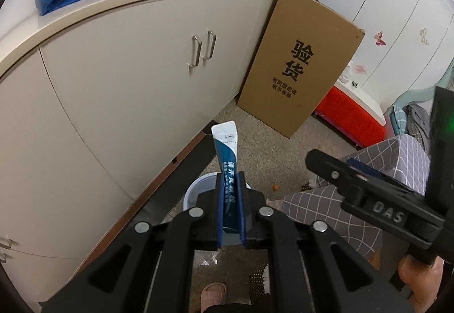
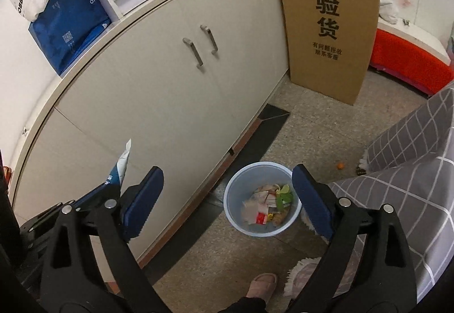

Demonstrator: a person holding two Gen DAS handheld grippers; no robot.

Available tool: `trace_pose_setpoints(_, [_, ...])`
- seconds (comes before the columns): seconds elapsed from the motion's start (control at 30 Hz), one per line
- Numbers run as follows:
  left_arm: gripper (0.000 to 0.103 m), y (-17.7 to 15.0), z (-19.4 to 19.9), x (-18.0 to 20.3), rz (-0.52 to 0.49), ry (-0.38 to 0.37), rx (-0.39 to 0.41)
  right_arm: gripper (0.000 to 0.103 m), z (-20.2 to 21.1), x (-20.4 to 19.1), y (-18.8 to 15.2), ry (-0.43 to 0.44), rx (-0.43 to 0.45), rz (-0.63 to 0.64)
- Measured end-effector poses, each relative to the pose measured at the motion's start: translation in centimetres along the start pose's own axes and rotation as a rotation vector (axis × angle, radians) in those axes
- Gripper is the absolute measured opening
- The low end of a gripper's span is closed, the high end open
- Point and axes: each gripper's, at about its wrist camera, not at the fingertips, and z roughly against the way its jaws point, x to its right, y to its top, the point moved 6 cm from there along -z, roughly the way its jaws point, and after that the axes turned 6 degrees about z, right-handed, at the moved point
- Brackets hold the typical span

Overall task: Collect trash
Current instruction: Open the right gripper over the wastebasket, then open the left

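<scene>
Above the bin (image 2: 262, 198), the left hand-held gripper (image 1: 230, 179) pinches a sachet (image 1: 227, 148), likely light and floppy, at its lower half. The right hand-held gripper (image 2: 227, 194) gapes empty.

The right gripper (image 2: 227, 194) stands wide open and empty; below and between its pads sits a pale blue bin (image 2: 262, 228) holding trash. At its left, the left gripper (image 2: 106, 189) pinches a blue-white sachet (image 2: 120, 168).

Waste bin (image 2: 262, 198) mouth is unobstructed from above; cabinet doors (image 2: 170, 92) flank one side, checked fabric (image 2: 411, 160) the other.
</scene>
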Motion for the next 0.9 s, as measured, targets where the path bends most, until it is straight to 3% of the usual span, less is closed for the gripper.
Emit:
trace_pose_setpoints(0.5, [0.008,-1.1,-0.5,3.0,-0.050,-0.027,-0.026,0.092,3.6,1.9,-0.4,-0.073,0.060,-0.003])
trace_pose_setpoints(0.9, [0.009,-0.3,-2.0,5.7,-0.102,-0.034,-0.050,0.093,6.7,4.5,-0.4,-0.135,0.164,-0.059])
